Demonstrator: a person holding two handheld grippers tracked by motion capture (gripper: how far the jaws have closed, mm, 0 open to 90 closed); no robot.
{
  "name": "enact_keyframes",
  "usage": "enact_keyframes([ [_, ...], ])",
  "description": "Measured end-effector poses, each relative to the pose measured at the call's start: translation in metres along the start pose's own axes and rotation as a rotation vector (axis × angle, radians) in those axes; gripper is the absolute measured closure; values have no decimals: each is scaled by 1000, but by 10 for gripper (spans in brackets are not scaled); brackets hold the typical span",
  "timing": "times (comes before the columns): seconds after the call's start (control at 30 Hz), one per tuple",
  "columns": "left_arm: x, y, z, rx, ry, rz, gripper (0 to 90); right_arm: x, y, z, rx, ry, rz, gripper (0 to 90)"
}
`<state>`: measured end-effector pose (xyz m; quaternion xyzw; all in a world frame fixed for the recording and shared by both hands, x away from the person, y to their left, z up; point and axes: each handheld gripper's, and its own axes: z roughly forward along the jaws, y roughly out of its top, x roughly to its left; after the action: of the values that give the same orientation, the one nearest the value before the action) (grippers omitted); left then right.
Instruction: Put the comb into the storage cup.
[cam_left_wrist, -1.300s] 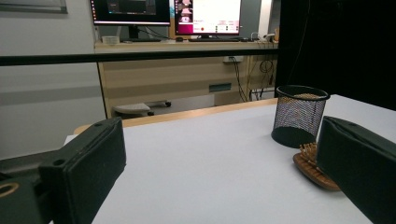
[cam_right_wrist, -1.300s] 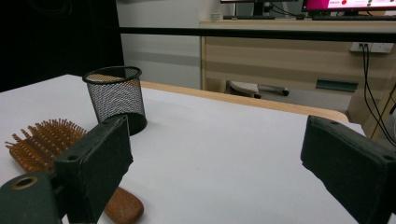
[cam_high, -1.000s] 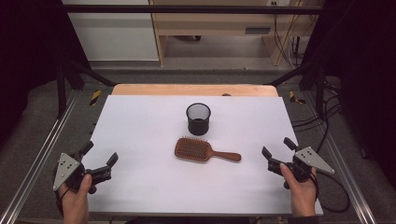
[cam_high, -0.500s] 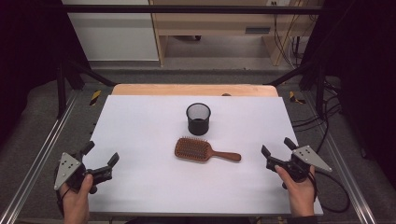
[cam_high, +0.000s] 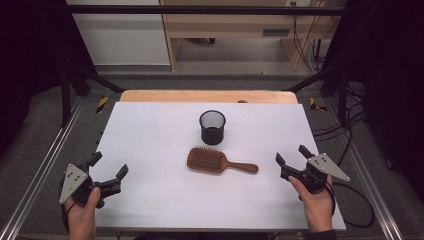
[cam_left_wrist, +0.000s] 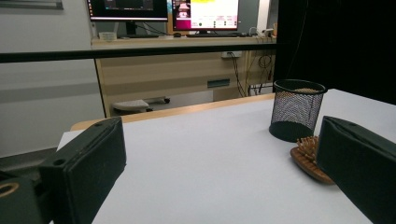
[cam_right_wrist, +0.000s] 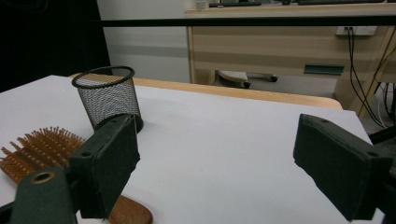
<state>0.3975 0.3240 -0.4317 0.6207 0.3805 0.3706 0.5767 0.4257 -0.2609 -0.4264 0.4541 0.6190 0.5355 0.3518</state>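
Observation:
A wooden paddle hairbrush (cam_high: 212, 160) lies bristles-up at mid-table, its handle pointing right. Just behind it stands a black mesh cup (cam_high: 212, 127), upright. My left gripper (cam_high: 110, 164) is at the table's front left corner, open, with nothing between its jaws. My right gripper (cam_high: 291, 154) hovers at the front right, a short way from the brush handle's end. It is open and its jaws have just been closing a little on empty air. The left gripper view looks past the left gripper (cam_left_wrist: 219, 172) to the cup (cam_left_wrist: 298, 109) and brush head (cam_left_wrist: 308, 156). The right gripper view looks past the right gripper (cam_right_wrist: 215, 168) to the cup (cam_right_wrist: 108, 100) and bristles (cam_right_wrist: 39, 144).
A white sheet (cam_high: 150, 150) covers the table, with a wooden edge (cam_high: 200, 96) at the back. Metal rails (cam_high: 45, 165) run along both sides. Cables (cam_high: 357, 200) trail off the right side. A wooden desk (cam_high: 240, 30) stands beyond the table.
My right gripper has edged slightly left toward the brush handle. The left hand, brush and cup have stayed where they were.

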Motion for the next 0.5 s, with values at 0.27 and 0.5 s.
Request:
enact_keyframes([
  [0.27, 0, 0, -1, 1, 1, 2, 21, 13, 25, 15, 21, 10, -29, 231],
  [0.5, 0, 0, -1, -1, -2, 3, 21, 25, 43, 34, 76, 44, -86, 349],
])
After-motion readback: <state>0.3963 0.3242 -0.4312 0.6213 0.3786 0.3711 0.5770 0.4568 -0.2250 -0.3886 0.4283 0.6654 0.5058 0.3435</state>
